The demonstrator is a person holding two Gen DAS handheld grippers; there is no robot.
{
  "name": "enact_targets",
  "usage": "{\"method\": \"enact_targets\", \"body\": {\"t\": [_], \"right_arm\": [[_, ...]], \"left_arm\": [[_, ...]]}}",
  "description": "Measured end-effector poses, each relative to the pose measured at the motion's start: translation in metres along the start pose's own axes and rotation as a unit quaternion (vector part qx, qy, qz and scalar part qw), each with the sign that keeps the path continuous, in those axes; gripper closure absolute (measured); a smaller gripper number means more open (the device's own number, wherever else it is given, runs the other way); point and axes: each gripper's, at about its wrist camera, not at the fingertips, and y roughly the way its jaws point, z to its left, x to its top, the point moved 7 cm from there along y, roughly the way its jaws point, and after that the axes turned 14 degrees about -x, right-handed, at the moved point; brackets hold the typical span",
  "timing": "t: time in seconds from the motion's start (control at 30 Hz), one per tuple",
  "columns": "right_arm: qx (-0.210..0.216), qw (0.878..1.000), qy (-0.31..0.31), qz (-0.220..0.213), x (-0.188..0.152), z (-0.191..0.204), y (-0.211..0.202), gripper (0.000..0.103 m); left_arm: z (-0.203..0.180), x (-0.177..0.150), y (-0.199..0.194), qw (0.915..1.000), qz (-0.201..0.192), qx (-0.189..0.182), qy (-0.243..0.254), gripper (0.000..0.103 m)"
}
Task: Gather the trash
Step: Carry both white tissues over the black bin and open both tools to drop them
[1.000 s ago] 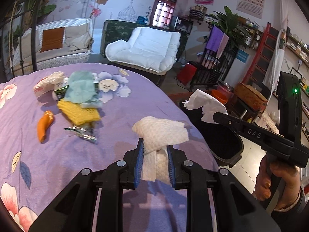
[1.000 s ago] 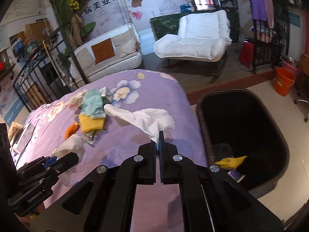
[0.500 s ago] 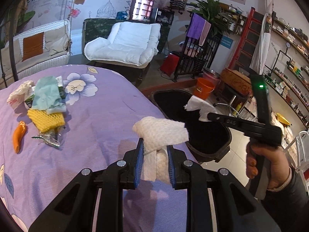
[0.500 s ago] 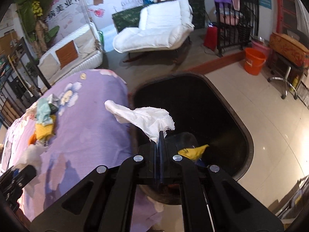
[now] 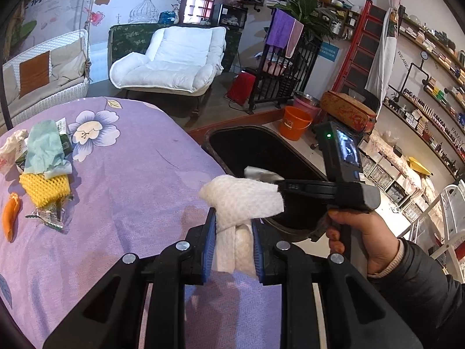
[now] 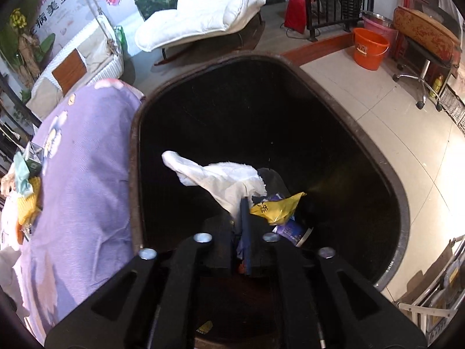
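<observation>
Trash is lying in three places around the black bin (image 6: 334, 133). Beside the bin, on the purple flowered cloth (image 5: 130, 180), a yellow mesh sleeve (image 5: 43, 186), a pale green rag (image 5: 43, 148), an orange peel (image 5: 11, 218) and a foil wrapper (image 5: 48, 219) are sitting clustered well apart from the bin's rim. Nearer the bin, over the cloth's edge, the left gripper (image 5: 234, 232) is clamping a folded white paper towel (image 5: 241, 200) between its blue pads. Above the bin's mouth, the right gripper (image 6: 241, 226) is pointing down into it, its jaws having just been opening to a narrow gap; a crumpled white tissue (image 6: 221, 177) is sitting at its fingertips, and whether it is hanging free is unclear. Inside the bin, a yellow wrapper (image 6: 276, 206) is lying at the bottom.
</observation>
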Motion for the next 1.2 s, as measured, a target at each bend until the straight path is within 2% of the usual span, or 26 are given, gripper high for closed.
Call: {"method": "enact_targets", "body": {"t": [0.03, 0.07, 0.37, 0.63, 0.97, 1.2], "right_arm": [[-0.004, 1.0, 0.005, -0.008, 0.0, -0.002, -0.002, 0.039], [-0.006, 1.0, 0.009, -0.023, -0.001, -0.003, -0.006, 0.037], [-0.007, 0.995, 0.027, -0.096, -0.016, -0.024, -0.055, 0.033], [-0.034, 0.988, 0.057, -0.139, -0.02, -0.06, -0.089, 0.03], [-0.064, 0.981, 0.106, -0.148, -0.032, -0.111, -0.11, 0.028], [-0.079, 0.978, 0.13, -0.145, -0.038, -0.141, -0.112, 0.027]], "left_arm": [[0.0, 0.0, 0.001, 1.0, 0.001, -0.002, 0.0, 0.08], [-0.001, 0.0, 0.003, 1.0, 0.004, -0.005, 0.0, 0.08], [-0.017, 0.014, 0.033, 0.9993, 0.025, -0.026, 0.011, 0.08], [-0.032, 0.022, 0.073, 0.9973, 0.054, -0.046, 0.019, 0.08], [-0.046, 0.028, 0.125, 0.9932, 0.095, -0.066, 0.012, 0.08], [-0.051, 0.027, 0.153, 0.9906, 0.124, -0.055, 0.02, 0.08]]}}
